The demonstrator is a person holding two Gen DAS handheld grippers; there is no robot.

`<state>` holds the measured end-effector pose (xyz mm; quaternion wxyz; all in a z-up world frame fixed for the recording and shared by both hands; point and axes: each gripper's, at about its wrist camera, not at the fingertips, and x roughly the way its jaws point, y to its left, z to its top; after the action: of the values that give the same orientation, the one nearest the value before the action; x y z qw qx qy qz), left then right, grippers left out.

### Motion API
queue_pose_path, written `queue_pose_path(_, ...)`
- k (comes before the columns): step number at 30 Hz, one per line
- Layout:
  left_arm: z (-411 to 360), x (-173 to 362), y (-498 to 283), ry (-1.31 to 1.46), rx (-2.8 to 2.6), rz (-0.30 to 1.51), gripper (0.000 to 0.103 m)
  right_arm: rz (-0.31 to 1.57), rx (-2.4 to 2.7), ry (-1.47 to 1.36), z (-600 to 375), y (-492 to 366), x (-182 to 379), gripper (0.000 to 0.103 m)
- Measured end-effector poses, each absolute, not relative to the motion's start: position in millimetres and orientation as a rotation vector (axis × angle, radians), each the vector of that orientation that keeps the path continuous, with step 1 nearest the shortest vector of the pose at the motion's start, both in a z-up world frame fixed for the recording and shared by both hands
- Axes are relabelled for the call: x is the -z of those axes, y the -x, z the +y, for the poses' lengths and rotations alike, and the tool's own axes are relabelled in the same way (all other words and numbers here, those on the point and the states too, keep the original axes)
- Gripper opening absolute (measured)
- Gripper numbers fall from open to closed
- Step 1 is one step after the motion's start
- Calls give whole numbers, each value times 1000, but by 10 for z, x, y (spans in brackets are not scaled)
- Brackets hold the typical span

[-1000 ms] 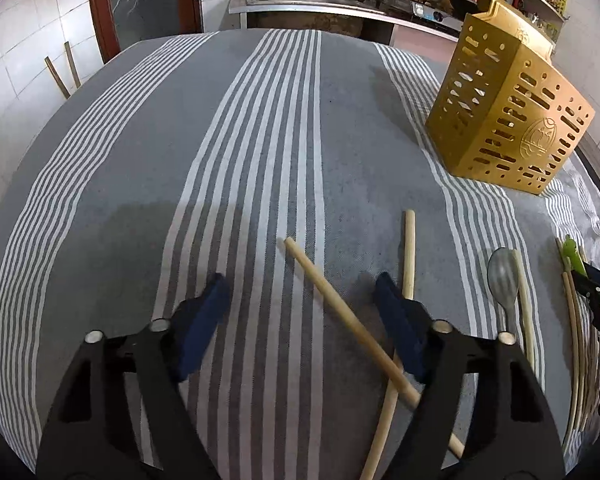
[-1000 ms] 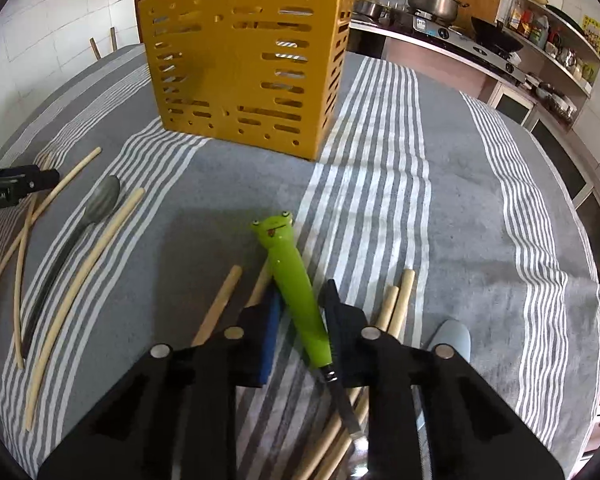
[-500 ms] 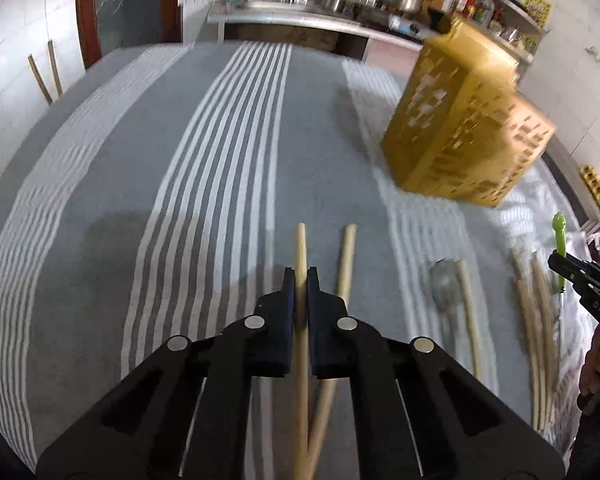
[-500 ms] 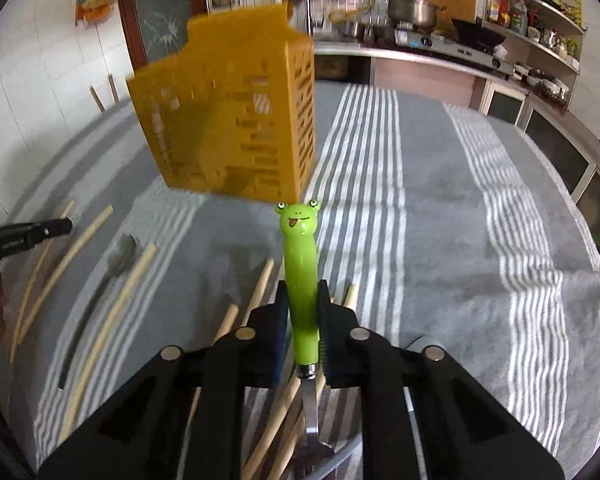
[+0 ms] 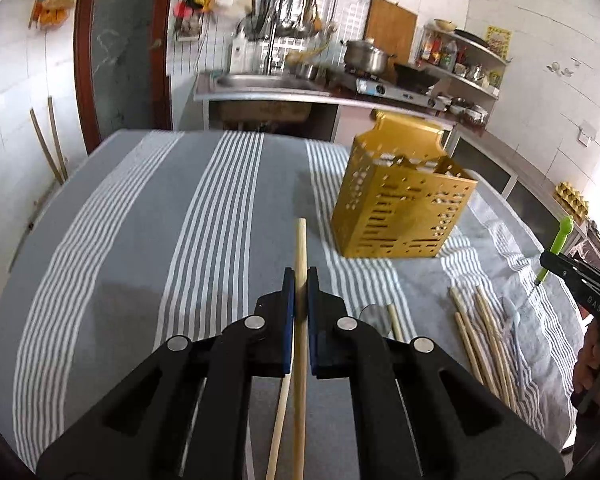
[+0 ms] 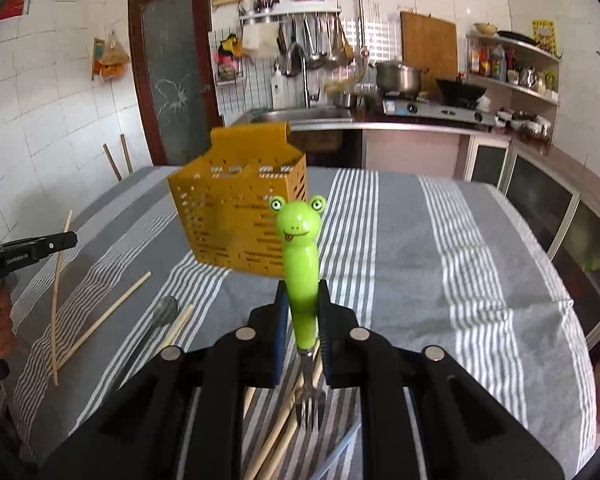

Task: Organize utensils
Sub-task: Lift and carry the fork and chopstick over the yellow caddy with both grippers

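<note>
Yellow plastic makes up the holder (image 6: 240,216), which stands on the far part of the striped cloth (image 6: 440,264), with its open top up and a divider seen inside. A single chopstick (image 5: 300,248) is clamped between the blue pads of the left gripper (image 5: 300,276), pointing away toward the far side. A fork with a green frog handle (image 6: 300,256) is pinched by the right gripper (image 6: 302,296), frog head far, tines near. Both things are held up off the cloth. More chopsticks (image 5: 484,336) and a spoon (image 6: 164,310) are left lying on the cloth, near the holder's front.

The step in hand looks like carrying both things to the holder. To do it well, each thing should be brought over the open top, not against the side wall. The chopstick should be tipped upright first, so that one end goes down into a slot. The fork should be turned so that it drops straight in. The grips should be kept tight until the ends are inside. One thing at a time should be let go, so the two tools are not bumped together.
</note>
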<state>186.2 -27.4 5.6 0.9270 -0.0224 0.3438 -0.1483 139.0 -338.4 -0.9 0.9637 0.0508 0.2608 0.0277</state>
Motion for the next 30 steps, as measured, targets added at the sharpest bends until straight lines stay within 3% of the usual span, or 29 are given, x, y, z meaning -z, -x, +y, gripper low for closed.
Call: queue_pose_path(30,-475,-788,-1591,9,287,479,4,338,-44,-83,-3415,-1033,-662,14)
